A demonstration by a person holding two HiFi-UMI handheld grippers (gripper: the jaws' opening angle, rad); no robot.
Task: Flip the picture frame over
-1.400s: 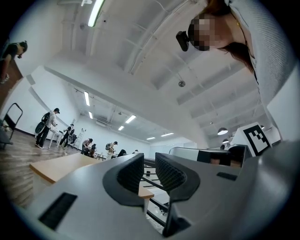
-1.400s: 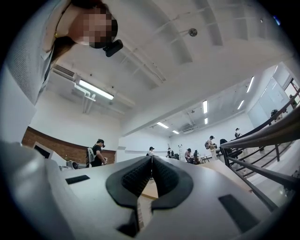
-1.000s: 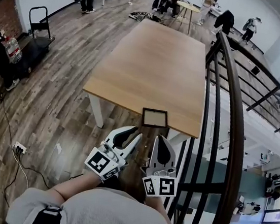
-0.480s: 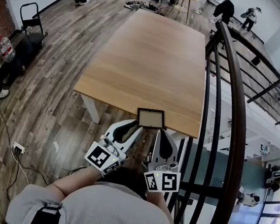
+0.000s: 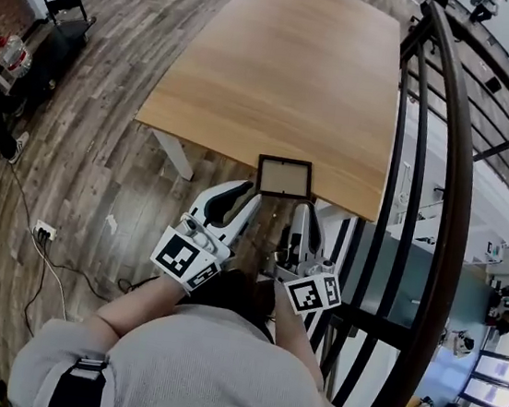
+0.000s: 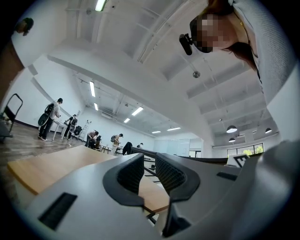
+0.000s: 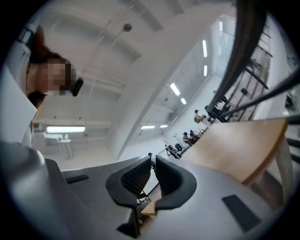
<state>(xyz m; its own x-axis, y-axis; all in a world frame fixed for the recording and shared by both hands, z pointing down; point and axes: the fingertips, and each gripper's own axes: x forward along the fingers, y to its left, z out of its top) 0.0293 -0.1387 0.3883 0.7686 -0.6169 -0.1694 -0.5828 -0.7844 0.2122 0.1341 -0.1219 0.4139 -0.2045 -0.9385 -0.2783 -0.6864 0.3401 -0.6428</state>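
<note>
While the left gripper hovered with jaws slightly parted and empty, the picture frame lay flat at the wooden table's near edge. It was probably light, stiff and breakable (glazing unconfirmed) and best pinched by its dark rim. The right gripper was clenched on nothing. Which face lay up was unclear.

The right gripper has its jaws pressed together, with nothing between them. To the right a wooden table stretches away beside a dark railing. People stand far off.
</note>
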